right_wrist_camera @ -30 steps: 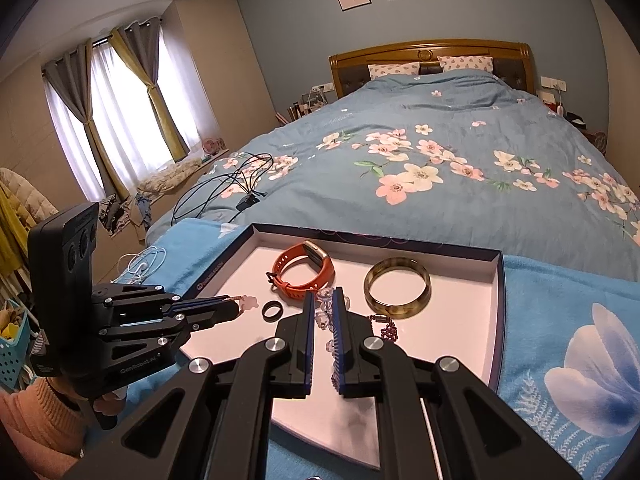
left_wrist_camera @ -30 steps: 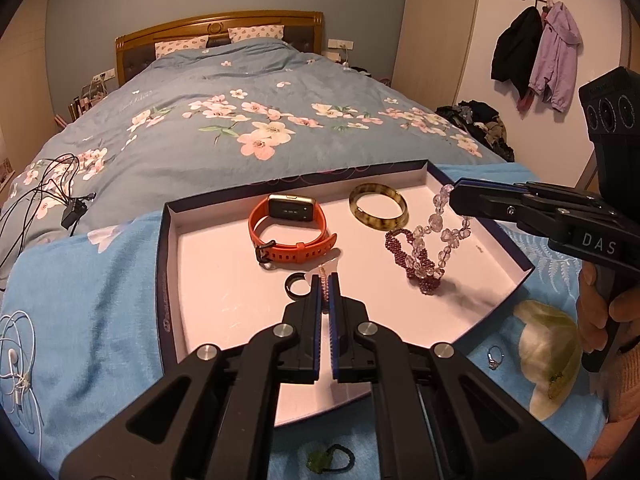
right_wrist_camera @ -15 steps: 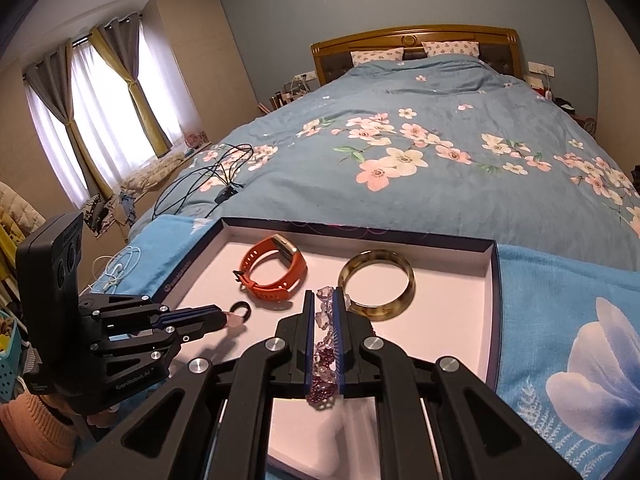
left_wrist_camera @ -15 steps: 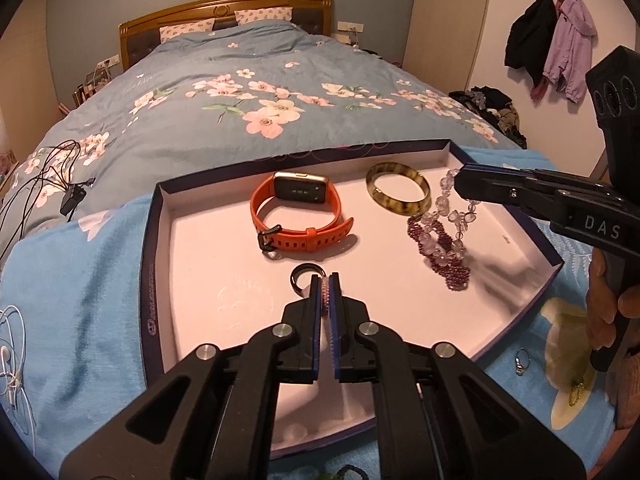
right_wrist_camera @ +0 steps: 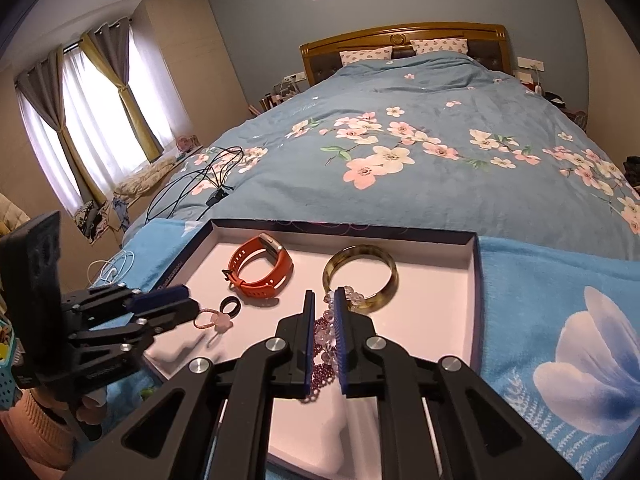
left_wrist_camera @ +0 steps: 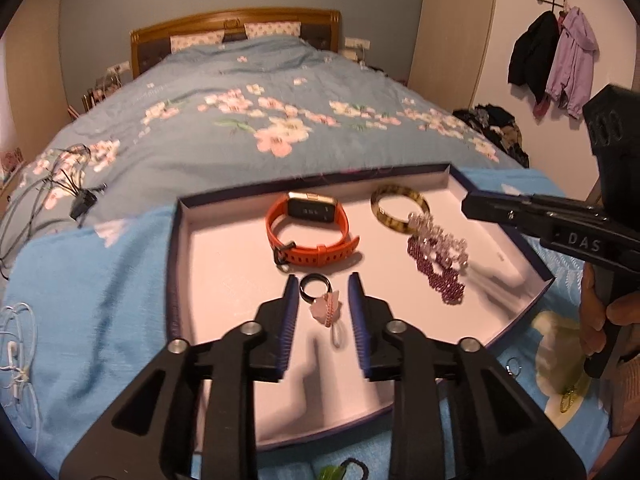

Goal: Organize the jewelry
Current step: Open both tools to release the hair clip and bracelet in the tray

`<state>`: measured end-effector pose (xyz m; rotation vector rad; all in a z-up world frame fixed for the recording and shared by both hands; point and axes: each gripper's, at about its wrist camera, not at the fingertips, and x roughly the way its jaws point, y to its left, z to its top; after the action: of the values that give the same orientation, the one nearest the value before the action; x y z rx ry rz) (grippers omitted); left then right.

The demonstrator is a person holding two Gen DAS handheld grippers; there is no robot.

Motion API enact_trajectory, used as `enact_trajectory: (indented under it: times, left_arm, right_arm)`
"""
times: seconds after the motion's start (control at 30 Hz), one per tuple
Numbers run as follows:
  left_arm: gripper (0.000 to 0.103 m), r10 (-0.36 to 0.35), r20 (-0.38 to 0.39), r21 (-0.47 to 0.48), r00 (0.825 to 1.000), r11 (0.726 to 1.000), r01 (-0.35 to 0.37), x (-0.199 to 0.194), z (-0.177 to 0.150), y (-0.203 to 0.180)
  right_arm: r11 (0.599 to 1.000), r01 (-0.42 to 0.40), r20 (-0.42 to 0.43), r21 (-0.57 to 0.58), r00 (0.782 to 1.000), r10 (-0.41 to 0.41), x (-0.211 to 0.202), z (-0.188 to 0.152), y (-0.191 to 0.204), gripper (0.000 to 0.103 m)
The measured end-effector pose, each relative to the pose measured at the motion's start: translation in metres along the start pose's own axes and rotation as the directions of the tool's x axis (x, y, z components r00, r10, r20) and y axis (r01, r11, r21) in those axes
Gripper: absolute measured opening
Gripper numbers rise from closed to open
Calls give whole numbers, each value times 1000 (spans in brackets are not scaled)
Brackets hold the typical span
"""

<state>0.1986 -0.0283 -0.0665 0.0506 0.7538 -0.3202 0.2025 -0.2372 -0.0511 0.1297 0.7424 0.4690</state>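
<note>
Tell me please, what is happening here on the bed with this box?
A person is sorting jewelry into a shallow box on the bed. The left gripper has just been opening, and a pink hair tie lies loose between its jaws beside a black ring. The right gripper is shut on a beaded bracelet.

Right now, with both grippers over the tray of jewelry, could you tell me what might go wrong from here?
1. The right gripper is shut on the beaded bracelets, which overlap the bangle; lifting may drag the bangle.
2. The left gripper has just been opening, leaving the pink hair tie loose between its jaws, touching the black ring; pulling back carelessly could snag either.
3. A small ring lies outside the tray and could be overlooked.
</note>
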Motion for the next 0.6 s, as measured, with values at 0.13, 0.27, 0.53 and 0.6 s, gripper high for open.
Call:
enact_trajectory:
  times: [0.13, 0.27, 0.53, 0.6]
  left_arm:
    - [37, 3, 58, 20, 998, 1000, -5, -26, -2, -3]
    - [44, -2, 106, 42, 994, 999, -3, -54, -8, -5]
    - [50, -11, 137, 43, 991, 999, 5, -94, -36, -4]
    - [50, -22, 126, 46, 992, 999, 16, -100, -47, -6]
  right_arm:
    - [1000, -2, 13, -1, 1000, 2, -13, -2, 0, 13]
    - [1000, -17, 28, -19, 999, 17, -30, -7, 5, 28]
    - [997, -38, 39, -67, 998, 41, -64, -28, 17, 39]
    - [996, -25, 31, -86, 999, 28, -70, -37, 20, 39]
